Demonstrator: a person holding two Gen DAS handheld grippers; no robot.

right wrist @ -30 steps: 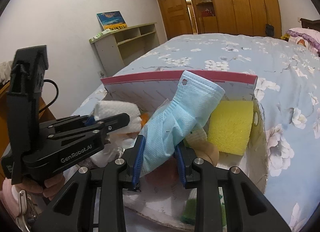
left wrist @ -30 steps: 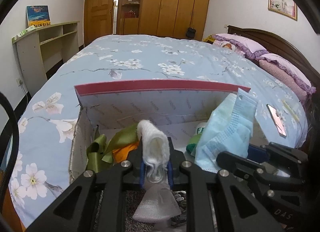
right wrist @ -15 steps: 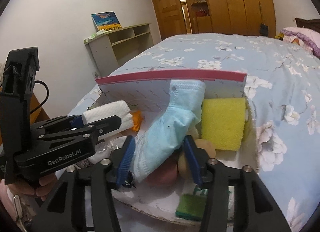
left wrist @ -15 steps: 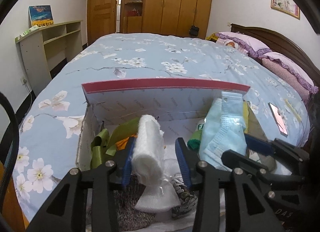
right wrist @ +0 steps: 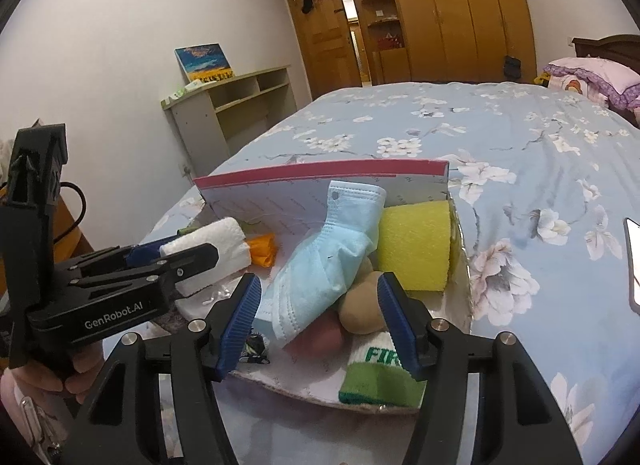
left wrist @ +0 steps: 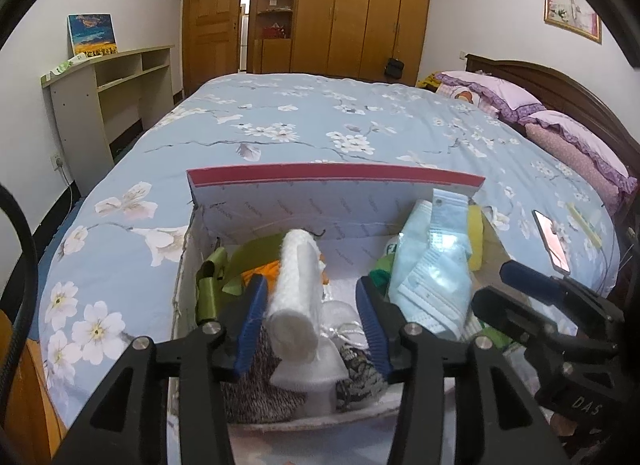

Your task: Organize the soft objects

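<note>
A cardboard box with a red top edge sits on the bed and holds soft things. My left gripper is open, its jaws on either side of a white rolled cloth that rests in the box. My right gripper is open around a pale blue face-mask pack, which leans on the box's back wall; it also shows in the left wrist view. A yellow sponge, a tan ball, a green-and-white sock, green ribbon and an orange piece lie in the box.
The box stands near the foot edge of a bed with a blue floral cover. A phone lies on the bed right of the box. Pink pillows are at the headboard, a shelf unit by the left wall, wardrobes behind.
Both grippers have opened and let go: the white roll and the blue mask pack now rest in the box. Both grippers have drawn back a little.
</note>
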